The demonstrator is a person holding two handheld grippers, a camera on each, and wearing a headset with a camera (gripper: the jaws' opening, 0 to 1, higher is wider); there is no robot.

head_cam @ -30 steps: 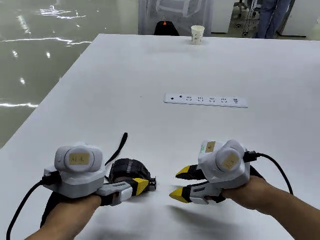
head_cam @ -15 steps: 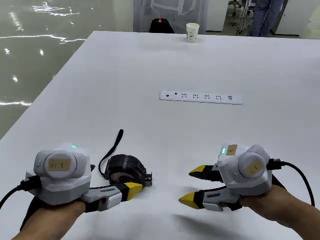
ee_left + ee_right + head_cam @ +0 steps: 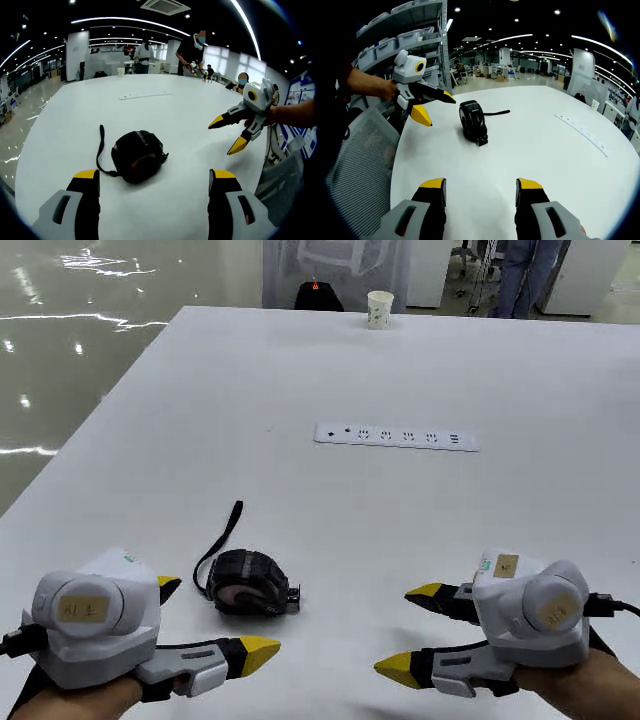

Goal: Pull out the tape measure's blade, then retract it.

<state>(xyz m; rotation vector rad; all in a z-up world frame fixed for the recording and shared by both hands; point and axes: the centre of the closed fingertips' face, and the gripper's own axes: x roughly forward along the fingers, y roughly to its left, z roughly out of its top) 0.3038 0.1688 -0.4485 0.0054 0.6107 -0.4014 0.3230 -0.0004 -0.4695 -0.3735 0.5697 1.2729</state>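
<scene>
1. The tape measure lies on the white tabletop. It is between the two grippers and nearer the left one. Its black wrist strap trails off toward the far side.
2. The left gripper has its yellow-tipped jaws spread wide, one on each side of the case but clear of it, and it holds nothing.
3. The right gripper also has its jaws apart and empty. It sits well off to the right and points toward the case.
4. No length of blade lies on the tabletop. The small nub on the side of the case facing the right gripper is probably the blade hook, though it is too small to be sure.
5. Step in hand, as I judge it: the blade is wound in and neither gripper is touching the case. The pull may not have started, or the cycle may already be over. These views alone cannot settle which.
6. If the pull is yet to come, the left gripper should come forward and clamp the case across its flat sides so it cannot slide.
7. The right gripper should then pinch the hook squarely and draw it straight out to the right, low over the tabletop.
8. The power strip and the paper cup sit well away, so they should not get in the way of the blade.
</scene>
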